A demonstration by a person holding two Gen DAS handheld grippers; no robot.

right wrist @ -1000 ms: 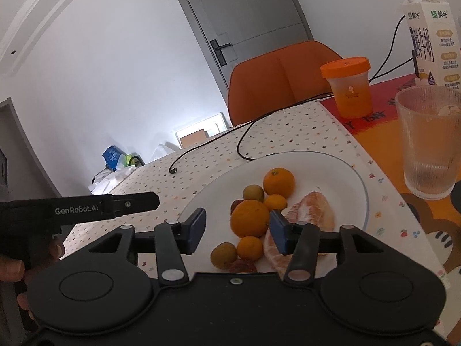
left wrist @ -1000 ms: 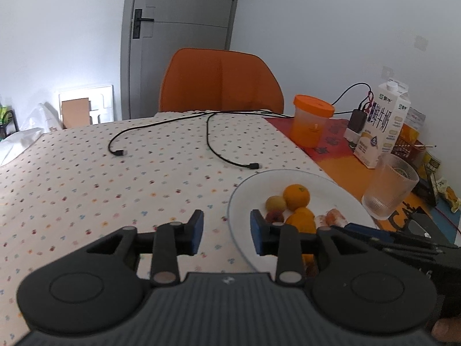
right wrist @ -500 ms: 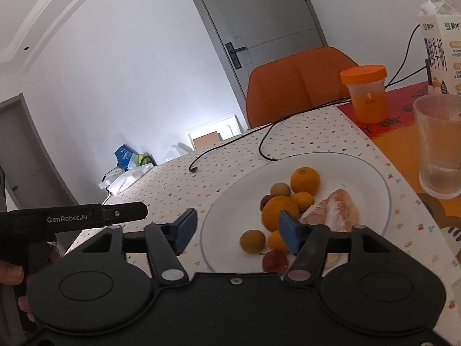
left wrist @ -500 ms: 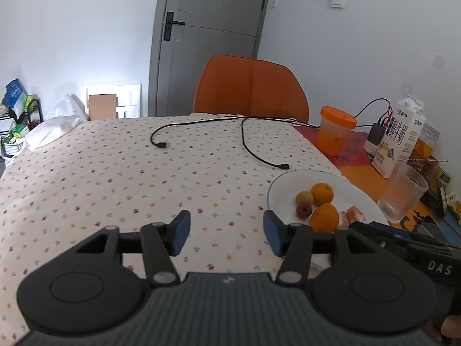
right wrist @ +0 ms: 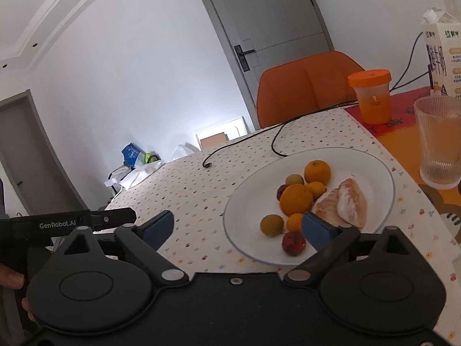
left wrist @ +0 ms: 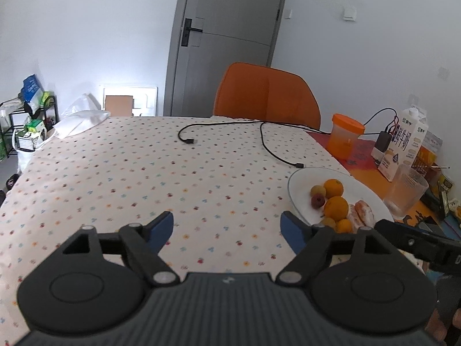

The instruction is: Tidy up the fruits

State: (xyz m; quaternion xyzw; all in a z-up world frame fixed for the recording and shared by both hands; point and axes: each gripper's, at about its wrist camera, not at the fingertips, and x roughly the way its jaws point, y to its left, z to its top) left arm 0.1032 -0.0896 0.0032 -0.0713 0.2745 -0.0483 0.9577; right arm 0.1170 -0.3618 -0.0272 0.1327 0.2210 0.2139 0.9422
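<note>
Landmark: the white plate (right wrist: 383,173) is sitting on the dotted tablecloth (left wrist: 144,173), near the table's right side; every place below is given from it.
Left gripper (left wrist: 227,229): its jaws are opening and nothing is lying between them; it is hanging over bare cloth just left of the plate, likely so as not to crowd the fruit.
Right gripper (right wrist: 237,227): its jaws are opening wide and gripping nothing; one blue pad is hanging over the plate's near part, the other over cloth to its left, so the near rim is lying between them.
Plate contents: a large orange (right wrist: 296,199), a second orange (right wrist: 317,171) behind it, two smaller orange fruits, two round brownish-yellow fruits, two dark red fruits and peeled pomelo segments (right wrist: 344,203) are clustering near the centre.
Reason for grouping, judged: the fruits are gathered on one dish, so the sorting seems well advanced.
Ribbed glass (right wrist: 439,141): standing right of the plate, apparently empty.
Orange-lidded cup (right wrist: 371,96): standing behind the plate, holding something orange.
Milk carton (left wrist: 402,144): standing upright beyond the plate, on the right.
</note>
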